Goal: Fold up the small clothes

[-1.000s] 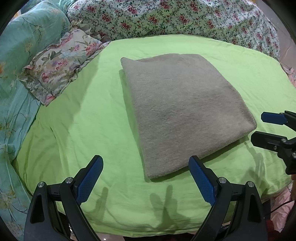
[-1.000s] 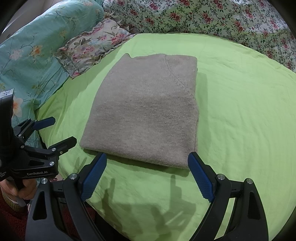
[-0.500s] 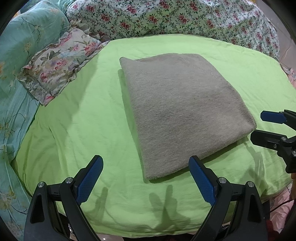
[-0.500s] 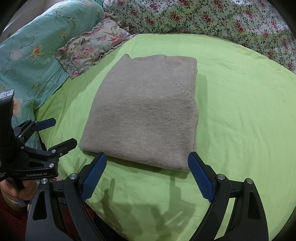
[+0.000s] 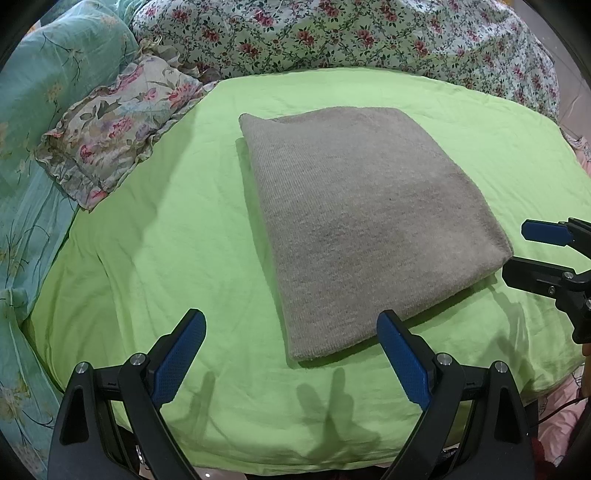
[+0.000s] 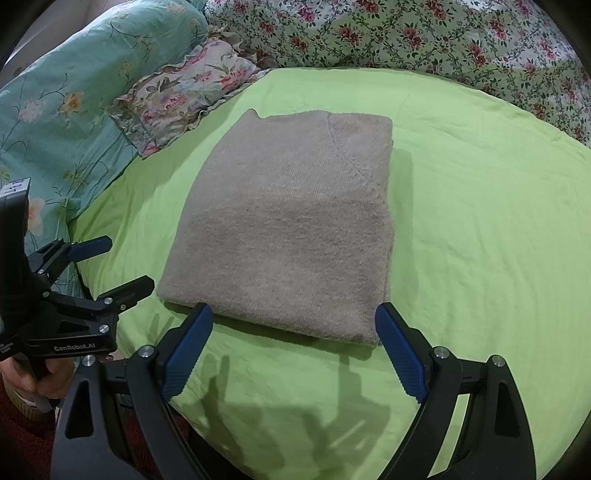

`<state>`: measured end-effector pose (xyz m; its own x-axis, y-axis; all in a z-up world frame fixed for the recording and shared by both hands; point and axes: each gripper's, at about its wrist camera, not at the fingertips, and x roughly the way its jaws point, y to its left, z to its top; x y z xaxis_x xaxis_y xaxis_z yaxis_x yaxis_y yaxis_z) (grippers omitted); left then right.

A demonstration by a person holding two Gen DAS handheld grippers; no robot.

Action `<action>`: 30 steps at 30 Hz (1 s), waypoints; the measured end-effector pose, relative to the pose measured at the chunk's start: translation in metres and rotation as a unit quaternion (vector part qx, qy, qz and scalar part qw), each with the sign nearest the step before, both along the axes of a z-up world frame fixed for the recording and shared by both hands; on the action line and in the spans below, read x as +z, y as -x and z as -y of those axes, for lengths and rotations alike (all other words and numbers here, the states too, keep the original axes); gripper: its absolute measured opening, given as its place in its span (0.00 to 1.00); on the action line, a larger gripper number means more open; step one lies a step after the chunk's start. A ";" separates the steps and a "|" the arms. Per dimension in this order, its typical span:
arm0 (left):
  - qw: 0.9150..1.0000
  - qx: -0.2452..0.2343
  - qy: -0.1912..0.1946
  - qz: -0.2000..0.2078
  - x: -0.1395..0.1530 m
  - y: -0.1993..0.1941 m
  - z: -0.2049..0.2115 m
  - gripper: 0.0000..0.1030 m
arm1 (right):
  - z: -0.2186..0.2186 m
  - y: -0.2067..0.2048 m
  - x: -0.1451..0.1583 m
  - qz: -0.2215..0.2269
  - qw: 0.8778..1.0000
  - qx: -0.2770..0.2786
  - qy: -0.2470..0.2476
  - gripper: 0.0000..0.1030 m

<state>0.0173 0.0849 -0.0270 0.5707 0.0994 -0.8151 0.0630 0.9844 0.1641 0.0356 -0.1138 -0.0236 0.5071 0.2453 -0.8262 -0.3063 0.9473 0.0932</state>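
Observation:
A grey-beige knit sweater (image 5: 365, 229) lies folded into a flat rectangle on a green sheet (image 5: 166, 236); it also shows in the right wrist view (image 6: 291, 236). My left gripper (image 5: 291, 332) is open and empty, just short of the sweater's near left corner. My right gripper (image 6: 295, 332) is open and empty at the sweater's near edge. Each gripper shows in the other's view: the right one at the far right (image 5: 517, 251), the left one at the far left (image 6: 129, 266), both open.
A floral ruffled pillow (image 5: 114, 129) lies at the sheet's back left. A teal floral quilt (image 5: 29, 122) runs along the left. A floral duvet (image 5: 351, 33) lies behind the sheet. The sheet's front edge drops off just below the grippers.
Almost nothing has moved. The left wrist view has shifted very slightly, so the sweater sits a touch further left in it. Both grippers stay open.

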 end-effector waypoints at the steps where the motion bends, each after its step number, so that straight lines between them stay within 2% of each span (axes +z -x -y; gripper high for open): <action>1: 1.000 0.000 -0.001 0.000 0.000 0.000 0.000 0.91 | 0.000 0.000 0.000 0.000 1.000 0.000 0.000 0.87; 25: 1.000 -0.001 -0.002 0.014 0.006 -0.013 -0.002 0.93 | 0.008 -0.018 0.007 0.005 1.000 -0.003 0.000 0.87; 30: 1.000 0.009 0.010 0.005 0.004 -0.020 -0.008 0.93 | 0.010 -0.020 0.007 0.007 1.000 -0.008 -0.002 0.87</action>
